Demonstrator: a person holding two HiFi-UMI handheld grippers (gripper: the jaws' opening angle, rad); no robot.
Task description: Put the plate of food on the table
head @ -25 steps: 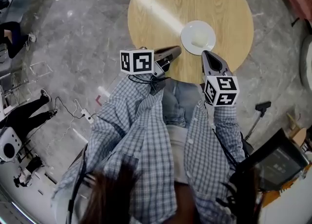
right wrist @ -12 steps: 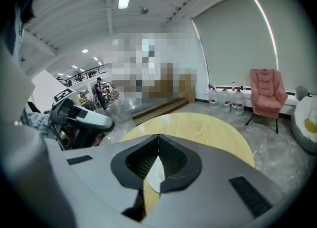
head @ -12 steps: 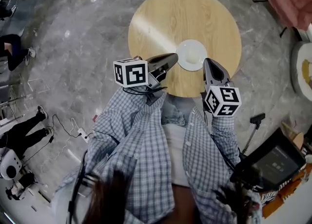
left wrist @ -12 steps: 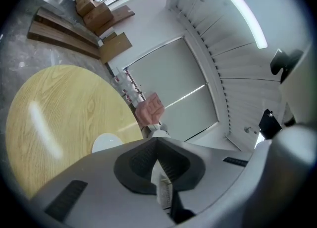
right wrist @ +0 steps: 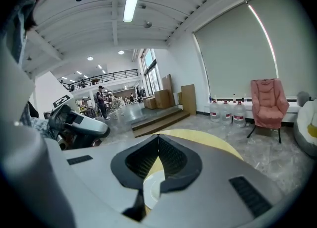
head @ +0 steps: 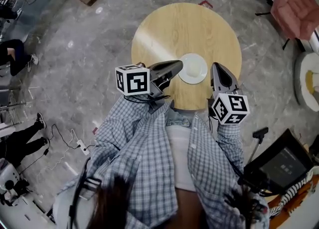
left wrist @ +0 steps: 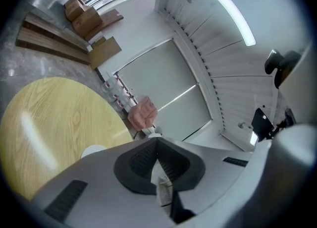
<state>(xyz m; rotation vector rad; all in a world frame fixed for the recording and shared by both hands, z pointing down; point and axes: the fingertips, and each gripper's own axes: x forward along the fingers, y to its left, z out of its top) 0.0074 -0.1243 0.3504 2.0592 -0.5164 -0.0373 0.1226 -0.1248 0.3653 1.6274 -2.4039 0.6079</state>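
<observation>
As the plate [head: 193,68] lies flat on the table [head: 164,26], left gripper [head: 179,63] and right gripper [head: 215,66] jaws meet.

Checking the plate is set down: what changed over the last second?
The right gripper drew back from the white round plate, whose rim it nearly touched before. The head view rose, so the round wooden table looks smaller. Unchanged: plate on the table, left gripper beside it, both claws shut, empty.

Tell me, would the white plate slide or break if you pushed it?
Probably slide: the plate looks smooth, and so does the table. It looks like hard china, so likely stiff but breakable. It sits near the table's edge, so a push might drop it.
</observation>
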